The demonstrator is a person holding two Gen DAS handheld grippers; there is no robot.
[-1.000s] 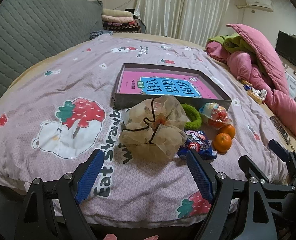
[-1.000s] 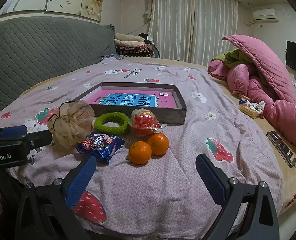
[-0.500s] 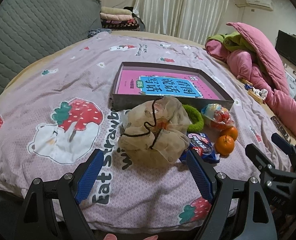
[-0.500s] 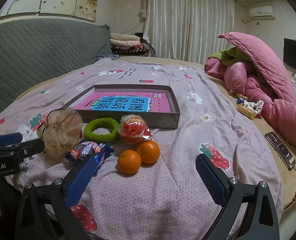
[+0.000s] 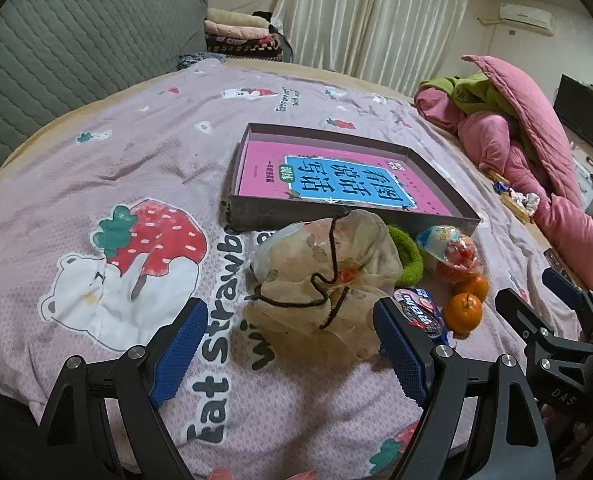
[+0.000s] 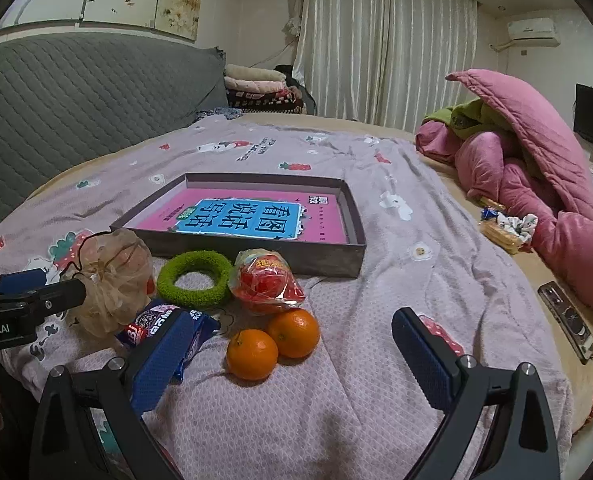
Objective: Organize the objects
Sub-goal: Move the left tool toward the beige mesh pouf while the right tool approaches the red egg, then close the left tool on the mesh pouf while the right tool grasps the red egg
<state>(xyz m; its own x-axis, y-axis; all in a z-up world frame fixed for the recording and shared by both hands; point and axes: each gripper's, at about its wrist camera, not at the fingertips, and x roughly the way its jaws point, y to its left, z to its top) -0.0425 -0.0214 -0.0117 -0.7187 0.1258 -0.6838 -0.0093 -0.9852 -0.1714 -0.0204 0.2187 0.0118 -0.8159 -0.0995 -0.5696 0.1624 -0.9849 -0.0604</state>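
Observation:
A shallow dark box [image 5: 350, 222] [image 6: 320, 256] with a pink and blue book [image 5: 336, 178] [image 6: 244, 216] inside lies on the bed. In front of it sit a beige mesh drawstring pouch [image 5: 324, 280] [image 6: 112, 284], a green fuzzy ring [image 5: 408, 256] [image 6: 194, 280], a red snack bag [image 5: 456, 252] [image 6: 266, 280], a blue snack packet [image 5: 420, 310] [image 6: 156, 324] and two oranges [image 5: 462, 312] [image 6: 272, 344]. My left gripper [image 5: 292, 348] is open, just short of the pouch. My right gripper [image 6: 292, 356] is open, just short of the oranges.
A pink quilt [image 6: 536, 168] is piled at the right. A phone [image 6: 568, 320] and a small basket [image 6: 504, 228] lie near the bed's right edge. A grey padded headboard [image 5: 68, 48] is at the left. The strawberry-print sheet [image 5: 116, 184] covers the bed.
Both grippers have moved forward toward the objects. The pouch now lies between the left fingers' line and the oranges sit closer to the right gripper. Both stay open.

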